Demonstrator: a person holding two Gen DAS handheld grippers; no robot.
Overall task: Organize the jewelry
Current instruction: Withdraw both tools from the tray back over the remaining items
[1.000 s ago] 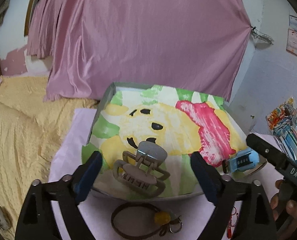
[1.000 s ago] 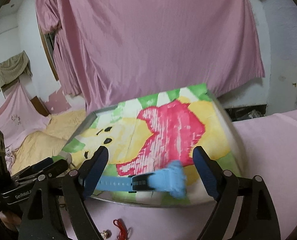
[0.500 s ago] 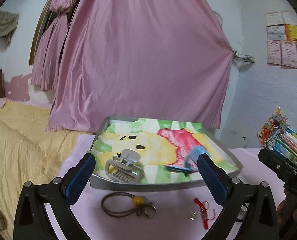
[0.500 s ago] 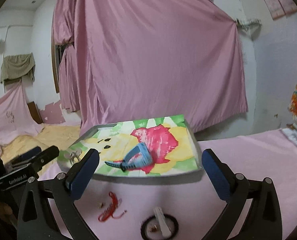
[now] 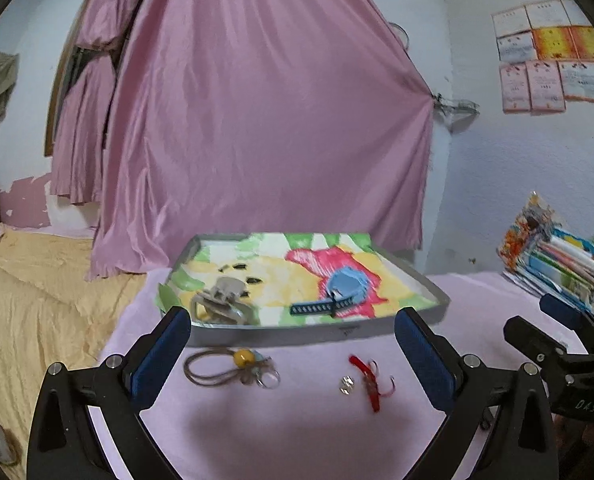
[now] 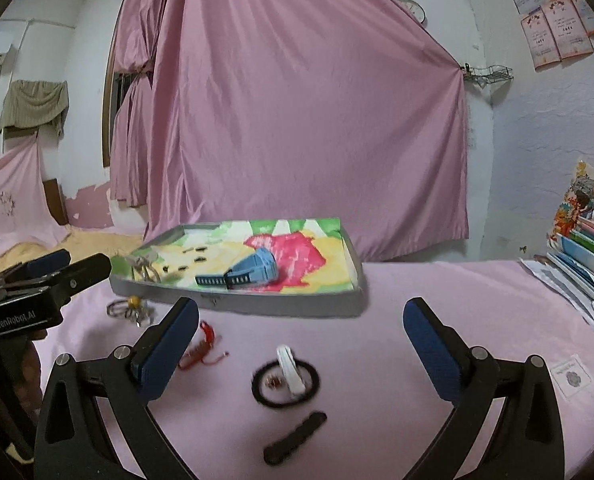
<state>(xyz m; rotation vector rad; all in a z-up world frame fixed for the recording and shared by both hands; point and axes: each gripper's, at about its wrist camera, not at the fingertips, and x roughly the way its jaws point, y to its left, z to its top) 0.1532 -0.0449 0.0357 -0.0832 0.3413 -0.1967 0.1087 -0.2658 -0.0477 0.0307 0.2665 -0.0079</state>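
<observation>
**Left wrist view: both grippers wide open over the pink cloth**

The left gripper (image 5: 289,344) has its blue fingers (image 5: 159,354) far apart. They have just been opening, and nothing is between them. Past the tips, on the pink cloth (image 5: 297,420), lie a brown hair band with a yellow bead (image 5: 233,368), a tiny shiny ring (image 5: 347,384) and a red string piece (image 5: 369,376).

Behind them sits the grey tray (image 5: 305,332) with a painted paper inside. A grey hair claw (image 5: 223,300) lies in its left part. A blue watch (image 5: 337,294) lies in the middle, on the red patch.

The right gripper (image 6: 301,340) also has its jaws far apart. They too have just been opening, with nothing held. On the cloth between the tips lie a black hair tie (image 6: 285,384) with a white clip (image 6: 291,370) across it. A black hair clip (image 6: 295,436) lies nearer the camera. The red string piece is just beside the left finger.

A stack of books (image 6: 589,240) stands at the right. A pink curtain (image 6: 305,120) hangs behind the tray
</observation>
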